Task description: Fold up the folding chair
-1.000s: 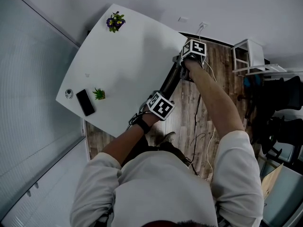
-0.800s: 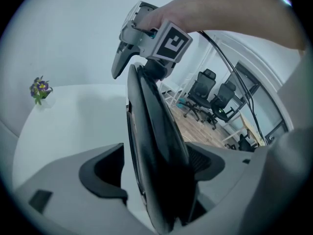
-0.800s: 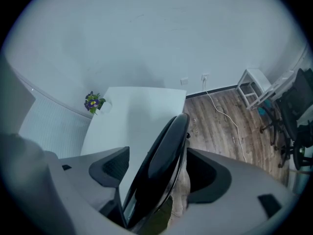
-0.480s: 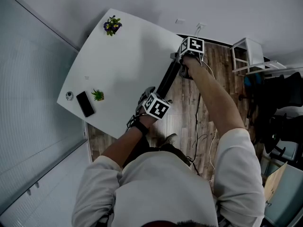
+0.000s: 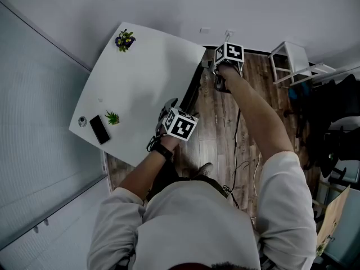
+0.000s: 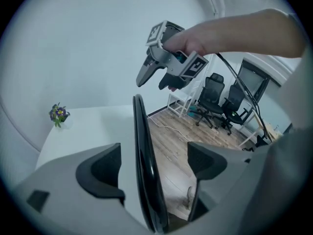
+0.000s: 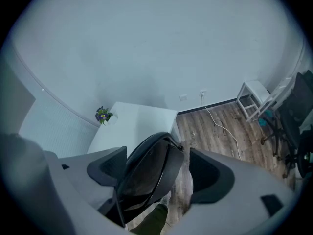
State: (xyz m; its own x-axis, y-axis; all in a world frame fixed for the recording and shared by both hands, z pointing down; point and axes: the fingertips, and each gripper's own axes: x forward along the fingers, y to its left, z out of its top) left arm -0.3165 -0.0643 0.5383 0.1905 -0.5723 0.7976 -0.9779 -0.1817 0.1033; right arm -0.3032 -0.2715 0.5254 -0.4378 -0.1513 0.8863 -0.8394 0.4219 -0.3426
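Wooden floor (image 5: 225, 122) runs beside a white desk (image 5: 140, 66), and a thin cable (image 5: 233, 145) lies across the boards. The folding chair (image 6: 143, 146) is black and looks already folded flat. It stands on its edge just beside the long side of the desk. I cannot tell whether it really leans on the desk or only stands close to it.

The left tool (image 6: 154, 168) is released. Its jaws have just been opening, and the thin edge of the chair passes between the pads without being pressed. The right tool (image 7: 160, 173) is also released and its jaws have just been opening. The rounded top of the chair sits between them, closer to the left pad, but not clamped.

So nothing holds the chair now, and this is the main danger in my opinion. If it is not well supported by the desk, it can slide on the smooth floor or tip over. It could then land on the cable or on the person's shoe (image 5: 203, 167), which is near its lower end.

A second risk is that a pad catches the frame while the frame is between the jaws and pulls it away from the desk. The flower pot (image 5: 124, 40) and the phone (image 5: 99, 130) stand well apart from the chair, so they seem safe.
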